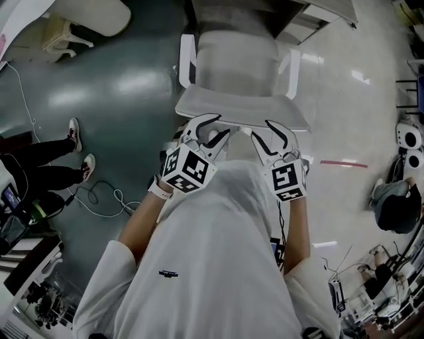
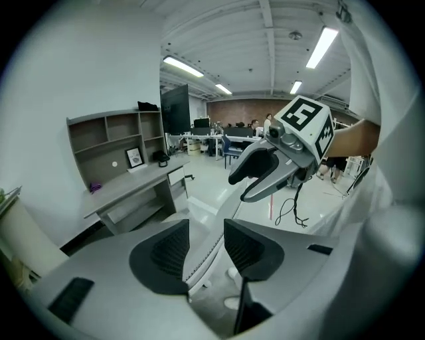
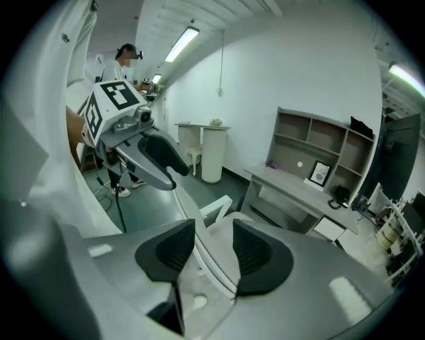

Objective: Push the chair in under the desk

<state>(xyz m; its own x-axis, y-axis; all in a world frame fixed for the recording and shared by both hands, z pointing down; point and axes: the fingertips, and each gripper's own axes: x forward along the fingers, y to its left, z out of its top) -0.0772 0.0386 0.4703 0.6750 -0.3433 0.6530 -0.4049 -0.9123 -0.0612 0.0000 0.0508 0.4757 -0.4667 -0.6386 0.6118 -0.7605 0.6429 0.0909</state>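
The white office chair (image 1: 235, 66) stands in front of me, its seat toward the grey desk (image 1: 331, 10) at the top of the head view. My left gripper (image 1: 211, 130) and right gripper (image 1: 273, 136) sit side by side over the top edge of the chair's backrest (image 1: 242, 111). In the left gripper view the left gripper (image 2: 206, 246) is open, with the backrest edge (image 2: 229, 209) running between its pads, not pinched. In the right gripper view the right gripper (image 3: 214, 252) is open the same way astride the backrest edge (image 3: 199, 219). The desk (image 3: 299, 186) lies beyond the chair.
A standing person's shoes (image 1: 76, 132) and loose cables (image 1: 99, 192) are on the dark floor at the left. Another white chair (image 1: 86, 20) stands at the back left. A seated person (image 1: 397, 205) and equipment are at the right. A shelf unit (image 3: 319, 146) sits on the desk.
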